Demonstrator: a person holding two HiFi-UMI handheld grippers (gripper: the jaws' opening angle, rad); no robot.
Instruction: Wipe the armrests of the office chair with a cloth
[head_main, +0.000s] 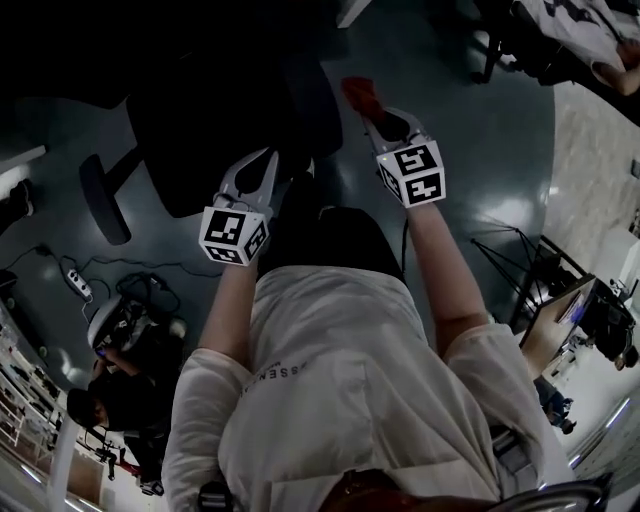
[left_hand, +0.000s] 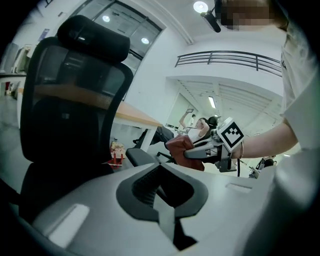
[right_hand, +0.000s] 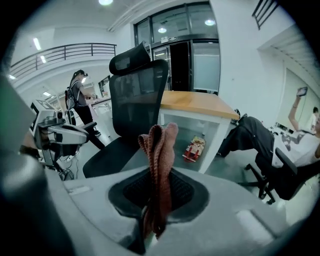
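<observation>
Right tongs (right_hand: 156, 205) are clamped on the reddish cloth (right_hand: 159, 147), which stands up out of the pinch in a folded bunch. The office chair (right_hand: 136, 95) is ahead and to my left. In the left gripper view its near armrest (left_hand: 140, 156) sits just below and beside the cloth, not touching as far as I can tell (so the right hand is the nearer one, by my reckoning). That pad's long axis seems to run front to back along the seat's side, so the stroke should follow it. The far armrest (head_main: 103, 198) sticks out past the seat's other side, well apart. Left tongs (left_hand: 162, 202) are pressed together with nothing in them, near the seat's edge.
</observation>
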